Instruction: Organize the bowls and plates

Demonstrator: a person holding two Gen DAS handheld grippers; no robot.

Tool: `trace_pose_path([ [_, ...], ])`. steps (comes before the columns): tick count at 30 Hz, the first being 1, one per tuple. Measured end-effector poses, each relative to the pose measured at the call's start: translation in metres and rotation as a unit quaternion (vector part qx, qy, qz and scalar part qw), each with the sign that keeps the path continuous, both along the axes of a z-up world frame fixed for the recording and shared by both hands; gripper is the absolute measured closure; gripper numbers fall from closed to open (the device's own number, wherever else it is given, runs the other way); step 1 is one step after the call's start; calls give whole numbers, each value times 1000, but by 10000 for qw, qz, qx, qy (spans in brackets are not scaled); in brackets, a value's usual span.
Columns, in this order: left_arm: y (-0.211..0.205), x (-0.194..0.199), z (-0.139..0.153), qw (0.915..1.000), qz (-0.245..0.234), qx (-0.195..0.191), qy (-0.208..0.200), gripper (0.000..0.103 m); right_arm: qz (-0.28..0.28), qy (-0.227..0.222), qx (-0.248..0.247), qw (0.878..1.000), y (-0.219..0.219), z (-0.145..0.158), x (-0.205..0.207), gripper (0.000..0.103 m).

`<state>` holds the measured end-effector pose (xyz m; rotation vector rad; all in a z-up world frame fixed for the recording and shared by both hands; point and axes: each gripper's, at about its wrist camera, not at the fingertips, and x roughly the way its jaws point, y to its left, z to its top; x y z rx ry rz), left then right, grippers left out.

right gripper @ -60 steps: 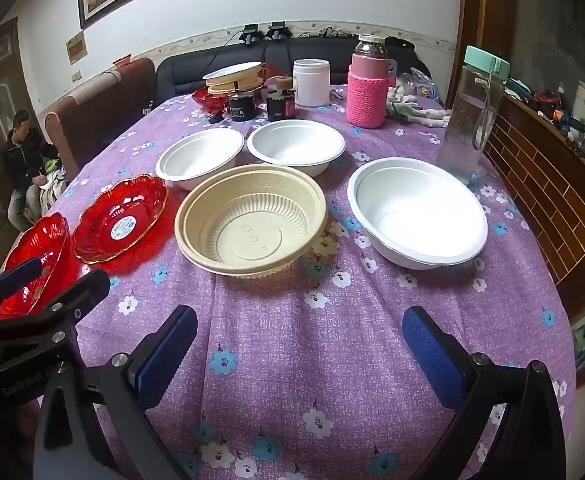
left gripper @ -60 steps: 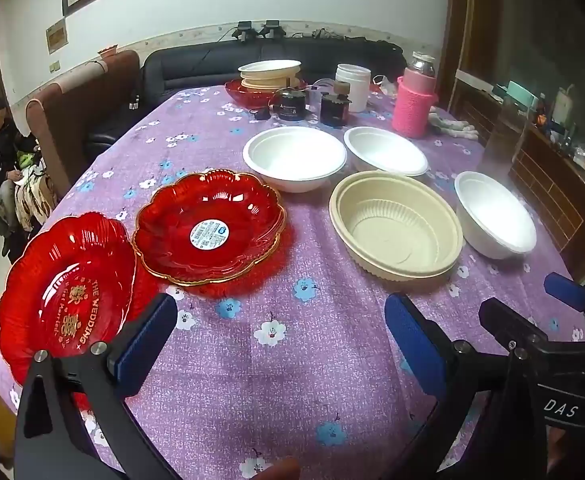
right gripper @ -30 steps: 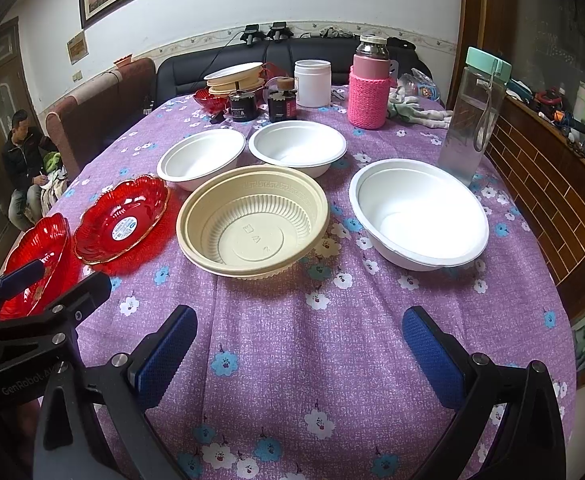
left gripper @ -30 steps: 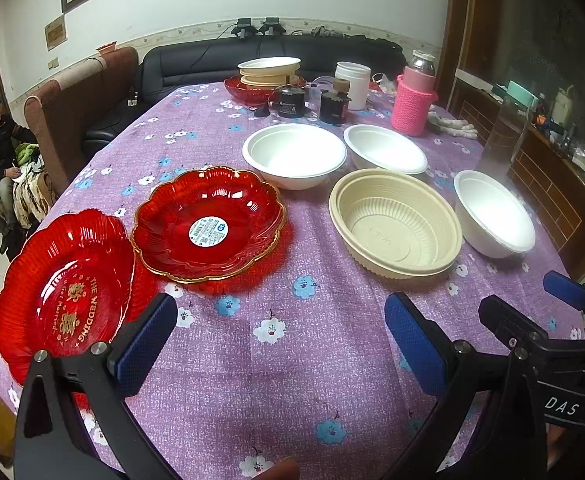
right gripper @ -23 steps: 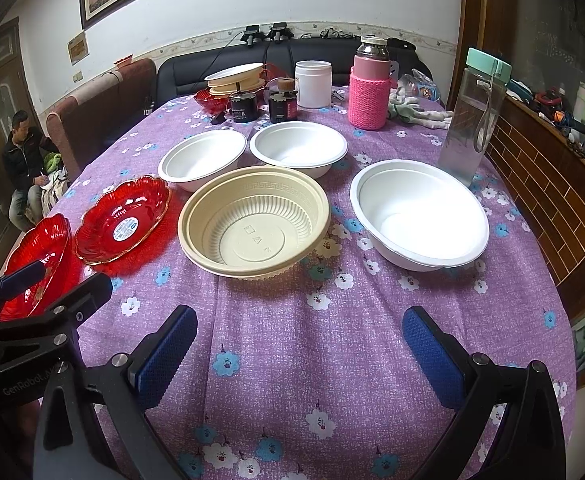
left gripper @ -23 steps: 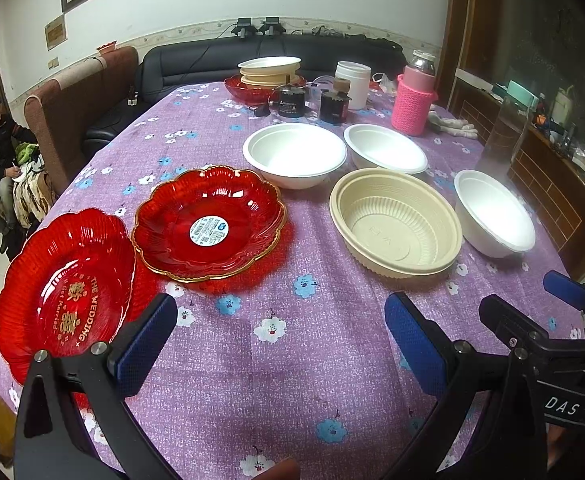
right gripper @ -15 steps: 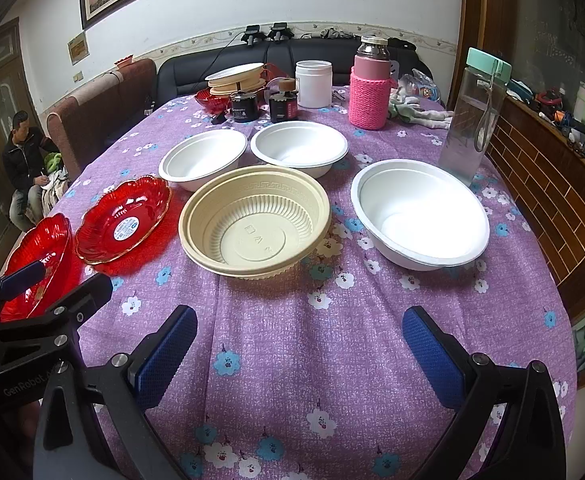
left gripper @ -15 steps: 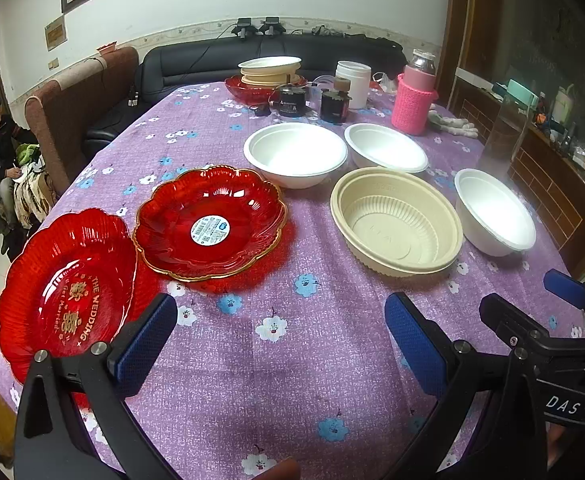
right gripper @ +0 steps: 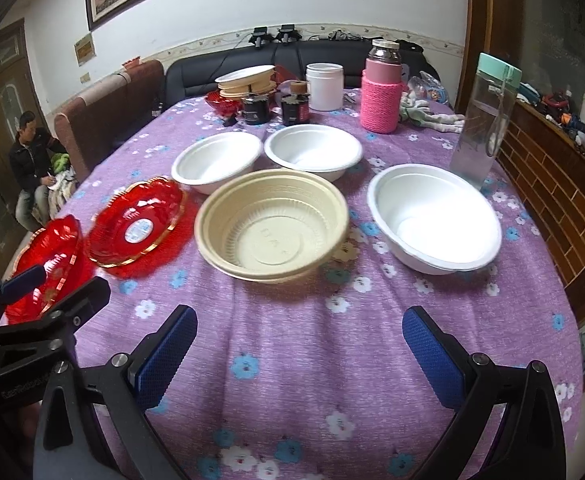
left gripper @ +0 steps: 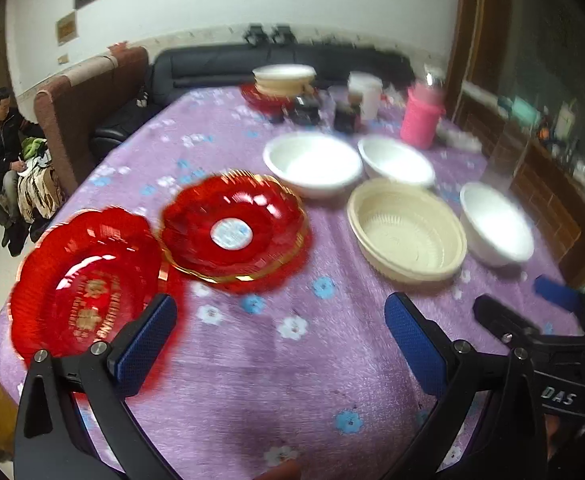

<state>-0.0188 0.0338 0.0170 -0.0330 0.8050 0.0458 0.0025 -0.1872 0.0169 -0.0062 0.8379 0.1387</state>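
Two red plates [right gripper: 134, 227], three white bowls [right gripper: 434, 216], one beige bowl [right gripper: 270, 224].

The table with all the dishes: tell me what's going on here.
A person holds a gripper in each hand above the purple floral table, sorting plates and bowls. The left gripper and right gripper are both open and empty, touching nothing. Two red plates, a beige bowl and three white bowls sit separately, none stacked yet.
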Motion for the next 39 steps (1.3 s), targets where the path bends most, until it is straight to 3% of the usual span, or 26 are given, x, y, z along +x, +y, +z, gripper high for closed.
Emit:
trace_pose_path([
  [5, 70, -28, 25, 9945, 935, -120, -462, 0, 907, 145, 500, 9945, 42, 5, 2, 0],
  [7, 109, -31, 20, 9890, 1416, -373, -202, 0, 1397, 294, 755, 9869, 69, 4, 5, 0],
  [11, 179, -39, 3, 9699, 2387, -474, 30, 0, 2013, 763, 1315, 9677, 123, -6, 19, 1],
  [12, 192, -46, 4, 9672, 2506, -398, -117, 0, 2088, 866, 1440, 9634, 134, -9, 22, 1],
  [14, 204, -42, -11, 9606, 2733, -466, 210, 0, 2253, 1103, 1829, 9506, 156, -14, 30, 2],
  [18, 216, -29, -36, 9587, 2766, -541, 377, 0, 2275, 1689, 2357, 9296, 186, -36, 44, 13],
  [23, 228, -23, -53, 9562, 2793, -716, 497, 0, 2042, 2158, 2618, 9182, 203, -62, 57, 25],
  [26, 235, -16, -63, 9522, 2881, -789, 646, 31, 2003, 2250, 2667, 9155, 206, -67, 63, 36],
  [28, 237, -12, -72, 9489, 2907, -860, 873, 73, 1965, 2269, 2621, 9172, 210, -69, 66, 48],
  [29, 236, -10, -78, 9480, 2890, -891, 994, 79, 1941, 2299, 2592, 9178, 213, -71, 67, 58],
  [30, 237, -10, -80, 9497, 2837, -919, 953, 81, 1920, 2353, 2551, 9180, 215, -75, 68, 64],
  [32, 230, -11, -78, 9521, 2832, -735, 888, 85, 1891, 2410, 2441, 9201, 217, -79, 69, 89],
  [36, 227, -16, -70, 9520, 2870, -729, 775, 87, 1897, 2184, 2175, 9322, 215, -74, 60, 90],
  [39, 228, -23, -56, 9527, 2910, -717, 496, 89, 1965, 1971, 2211, 9347, 212, -59, 52, 90],
])
